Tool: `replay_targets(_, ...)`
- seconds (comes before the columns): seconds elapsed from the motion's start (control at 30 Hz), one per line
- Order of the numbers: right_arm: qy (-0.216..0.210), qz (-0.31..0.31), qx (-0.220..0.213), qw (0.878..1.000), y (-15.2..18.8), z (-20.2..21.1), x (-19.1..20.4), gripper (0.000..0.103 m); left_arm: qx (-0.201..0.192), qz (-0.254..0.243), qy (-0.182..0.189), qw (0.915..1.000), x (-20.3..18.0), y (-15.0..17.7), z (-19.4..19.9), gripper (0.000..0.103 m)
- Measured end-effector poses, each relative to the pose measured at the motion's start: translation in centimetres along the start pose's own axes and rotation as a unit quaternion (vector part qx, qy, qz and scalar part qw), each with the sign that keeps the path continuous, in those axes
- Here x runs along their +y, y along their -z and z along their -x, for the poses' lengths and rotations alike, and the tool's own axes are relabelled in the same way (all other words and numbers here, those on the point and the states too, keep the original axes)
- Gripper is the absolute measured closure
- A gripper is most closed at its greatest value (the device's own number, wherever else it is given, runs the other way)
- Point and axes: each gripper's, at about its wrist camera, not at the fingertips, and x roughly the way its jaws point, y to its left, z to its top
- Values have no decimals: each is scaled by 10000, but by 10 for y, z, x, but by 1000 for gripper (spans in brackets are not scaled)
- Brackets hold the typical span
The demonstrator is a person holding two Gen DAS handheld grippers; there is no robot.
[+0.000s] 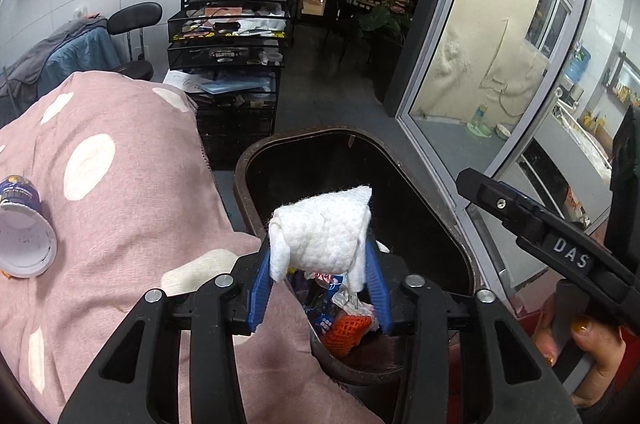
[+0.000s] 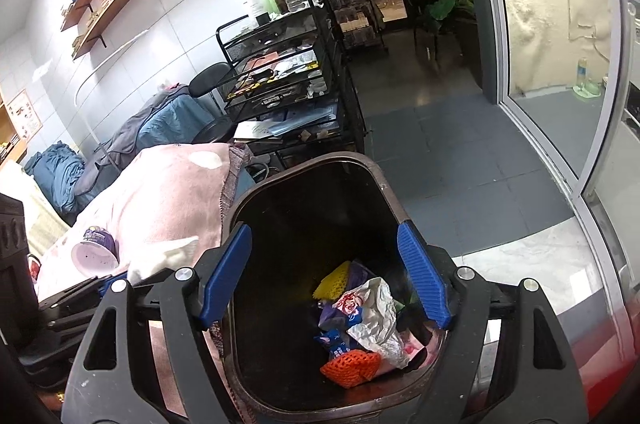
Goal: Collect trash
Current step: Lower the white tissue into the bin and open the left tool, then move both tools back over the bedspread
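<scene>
A crumpled white wipe (image 1: 320,228) sits between the blue fingers of my left gripper (image 1: 318,248), which is shut on it just above the near end of the dark trash bin (image 1: 240,180). The wipe (image 2: 168,256) also shows at the left of the right wrist view. My right gripper (image 2: 324,226) hangs open over the bin (image 2: 236,212) with nothing between its fingers. Wrappers, orange and yellow foam netting and crumpled paper (image 2: 372,320) lie at the bin's bottom. A purple paper cup (image 1: 24,228) lies on its side on the pink spotted blanket (image 1: 120,184).
A black wire cart (image 1: 232,24) with bottles on top stands behind the bin. A glass sliding door (image 1: 480,64) runs along the right. A person's hand (image 1: 592,356) grips the right tool's handle. Dark floor tiles (image 2: 440,160) lie beyond the bin.
</scene>
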Motion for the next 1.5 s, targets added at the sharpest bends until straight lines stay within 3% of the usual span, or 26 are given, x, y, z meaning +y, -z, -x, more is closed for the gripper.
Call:
replay_targets(0.03, 4, -6, 4, 10000, 0, 0, 0, 27, 37, -7, -9, 10000, -1, 0, -2, 53)
replay_targets(0.1, 15, -19, 6, 10000, 0, 0, -2, 25, 95, -22, -69, 9999, -1, 1, -6, 35)
replay_targets(0.3, 31, -20, 1, 10000, 0, 0, -1, 22, -84, -215, -194, 9995, -6, 3, 0, 8)
replay_targets(0.5, 15, 1, -46, 10000, 1, 1, 0, 18, -182, -162, -197, 9995, -5, 5, 7, 7)
replay_targets(0.8, -143, 157, -60, 9998, 3, -2, 5, 16, -715, 37, -284, 9970, 6, 20, 47, 5)
replay_targets(1.17, -628, 526, 68, 9966, 14, -8, 27, 13, -1127, 573, -606, 9901, 49, 46, 90, 5)
replay_targets(1.5, -1201, 1043, 363, 9866, 32, -17, 81, 12, -1257, 1208, -1001, 9796, 103, 72, 123, 5)
